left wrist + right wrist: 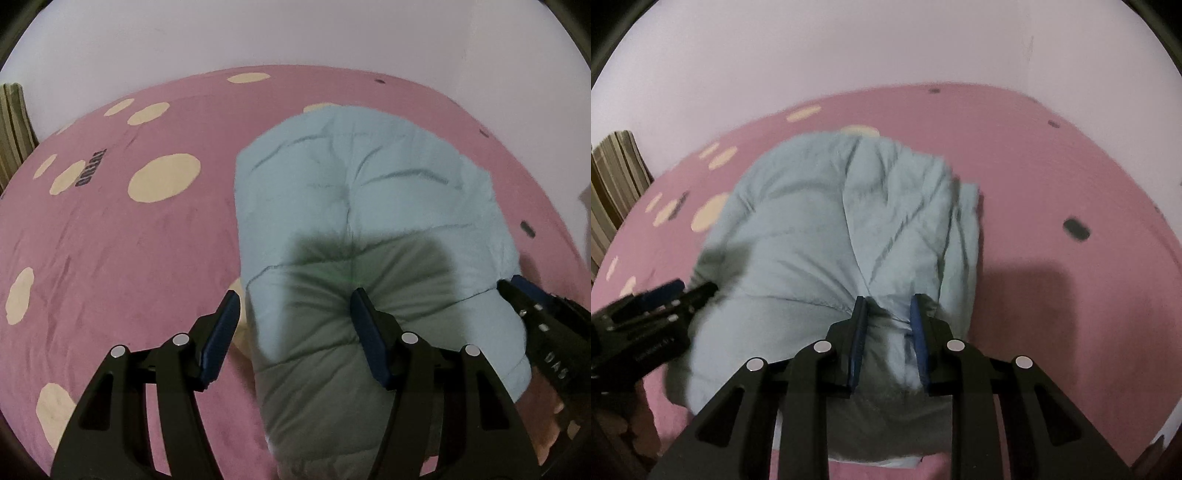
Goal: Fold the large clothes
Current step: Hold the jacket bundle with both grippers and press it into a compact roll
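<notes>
1. The light blue padded garment lies bundled on the pink bed cover, which carries cream spots; a pale wall rises behind the bed.
2. Your left gripper has its jaws spread wide. The right-hand blue pad presses into the puffy fabric and dents it, while the other pad hangs just beside the garment's left edge, over the cover. Nothing is pinched between them, so it grips nothing.
3. Your right gripper has its jaws narrow, with a gathered fold of the garment bunched between the blue pads; creases radiate from that spot, so it is clamped on the cloth.
4. In the right wrist view your left gripper shows at the garment's left edge; in the left wrist view your right one sits at the garment's right edge.
5. A striped cloth hangs at the far left, beside the bed.
</notes>
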